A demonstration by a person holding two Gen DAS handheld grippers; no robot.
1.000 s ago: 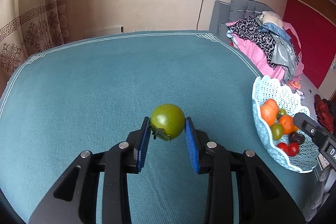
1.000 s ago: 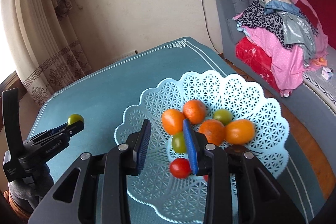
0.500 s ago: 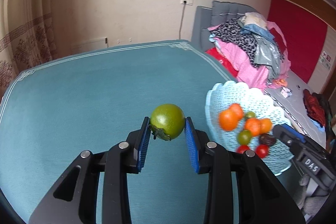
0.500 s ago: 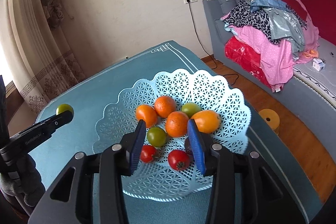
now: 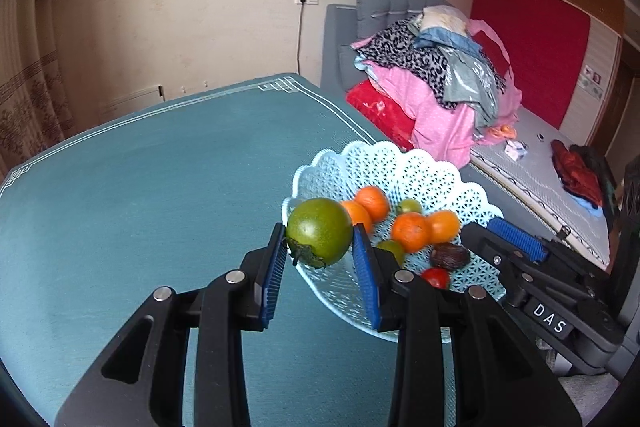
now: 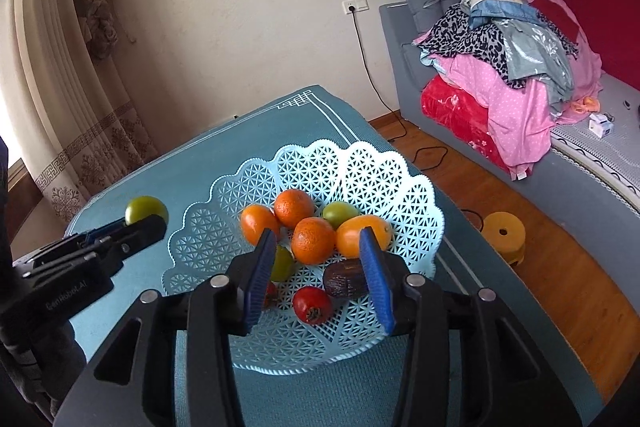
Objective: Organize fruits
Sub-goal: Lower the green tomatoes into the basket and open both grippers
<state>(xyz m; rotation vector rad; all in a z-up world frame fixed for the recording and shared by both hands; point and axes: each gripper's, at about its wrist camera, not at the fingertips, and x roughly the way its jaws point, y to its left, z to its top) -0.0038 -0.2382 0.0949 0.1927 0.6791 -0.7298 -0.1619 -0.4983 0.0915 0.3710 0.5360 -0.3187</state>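
Left tongs [image 5: 320,251] grip a green fruit [image 5: 319,231] between blue pads, held in the air just over the near rim of the lattice bowl [image 5: 404,167]. Right tongs [image 6: 318,267] hang spread wide and empty above that bowl, which sits on the teal table [image 5: 160,179]. Inside lie oranges [image 6: 313,239], a red tomato [image 6: 312,305] and a dark date [image 6: 344,279].

Heaped clothes [image 6: 508,39] on grey bed [image 6: 592,163]; yellow stool [image 6: 503,233] on wooden floor [image 6: 560,291].
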